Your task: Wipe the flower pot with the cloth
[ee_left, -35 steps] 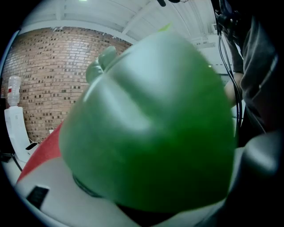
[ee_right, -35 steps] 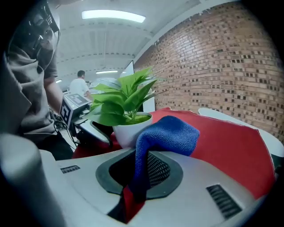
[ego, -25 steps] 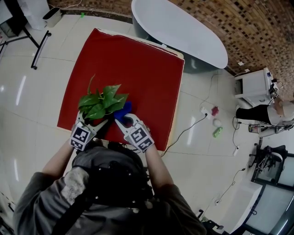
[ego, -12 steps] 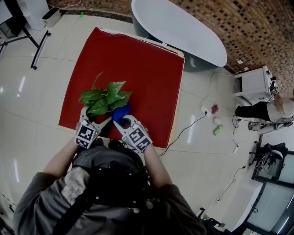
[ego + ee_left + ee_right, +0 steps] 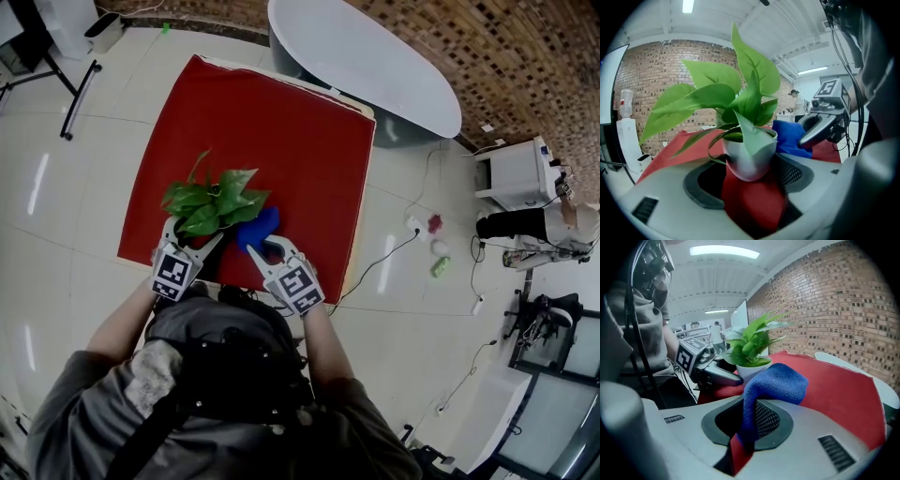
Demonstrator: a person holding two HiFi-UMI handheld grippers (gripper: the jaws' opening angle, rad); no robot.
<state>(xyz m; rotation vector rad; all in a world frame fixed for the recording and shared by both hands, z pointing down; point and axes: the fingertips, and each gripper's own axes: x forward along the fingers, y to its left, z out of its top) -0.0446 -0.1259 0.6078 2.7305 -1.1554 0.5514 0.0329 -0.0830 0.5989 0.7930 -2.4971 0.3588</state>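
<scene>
Pot [image 5: 749, 159] sits gripped between left gripper [image 5: 192, 239] jaws that have just been closing; right gripper [image 5: 265, 248] pinches cloth [image 5: 776, 380] beside them; a hard wipe could tip it

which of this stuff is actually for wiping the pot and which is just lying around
For the job:
- flower pot with its green plant
- blue cloth
- red table cover under the pot

Just lying about:
- white oval table
- pink item and green item on the floor
- white cabinet
</scene>
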